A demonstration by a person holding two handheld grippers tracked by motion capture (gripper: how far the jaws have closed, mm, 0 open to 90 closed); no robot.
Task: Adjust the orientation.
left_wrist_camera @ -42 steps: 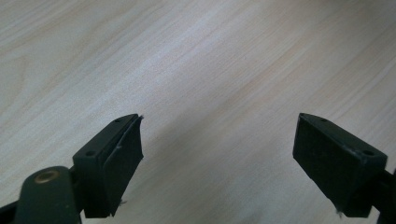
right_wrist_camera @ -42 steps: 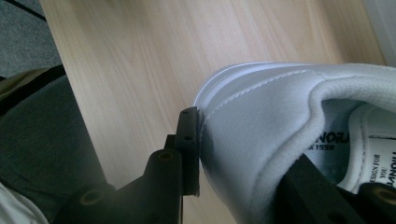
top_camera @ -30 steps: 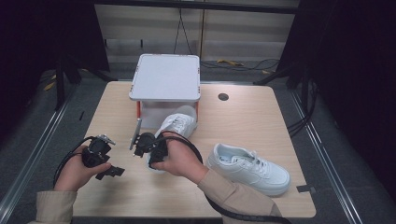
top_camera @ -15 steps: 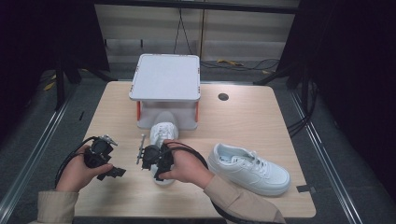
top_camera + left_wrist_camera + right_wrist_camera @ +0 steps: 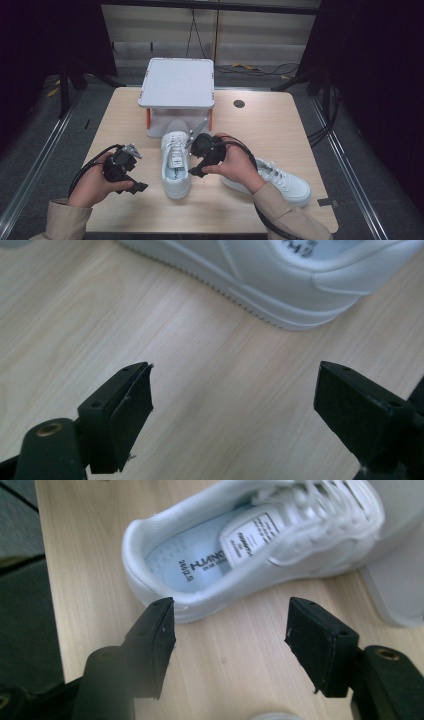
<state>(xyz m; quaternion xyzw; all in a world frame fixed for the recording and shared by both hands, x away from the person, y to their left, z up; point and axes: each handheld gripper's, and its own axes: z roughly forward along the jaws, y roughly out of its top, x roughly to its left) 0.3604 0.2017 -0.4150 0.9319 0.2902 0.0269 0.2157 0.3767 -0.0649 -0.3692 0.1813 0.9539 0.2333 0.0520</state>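
A white sneaker [image 5: 176, 162] lies in the middle of the table, heel toward me and toe under a white stand [image 5: 177, 82]. Its open heel and printed insole fill the upper right gripper view [image 5: 240, 545]. My right gripper [image 5: 192, 155] sits just right of that shoe, open [image 5: 230, 635] with bare wood between the jaws. My left gripper [image 5: 137, 172] rests left of the shoe, open [image 5: 235, 405] and holding nothing; the shoe's heel [image 5: 280, 285] is just beyond it. A second white sneaker [image 5: 280, 180] lies at the front right, partly behind my right hand.
The white stand with red legs occupies the back centre of the wooden table [image 5: 280, 120]. A black round grommet [image 5: 239, 104] sits right of it. Dark floor and metal rails flank the table. Cables trail from both grippers.
The middle sneaker has come out from under the stand toward me and turned heel-first. My right gripper has let go of it and shifted to its right side. The left gripper barely moved.
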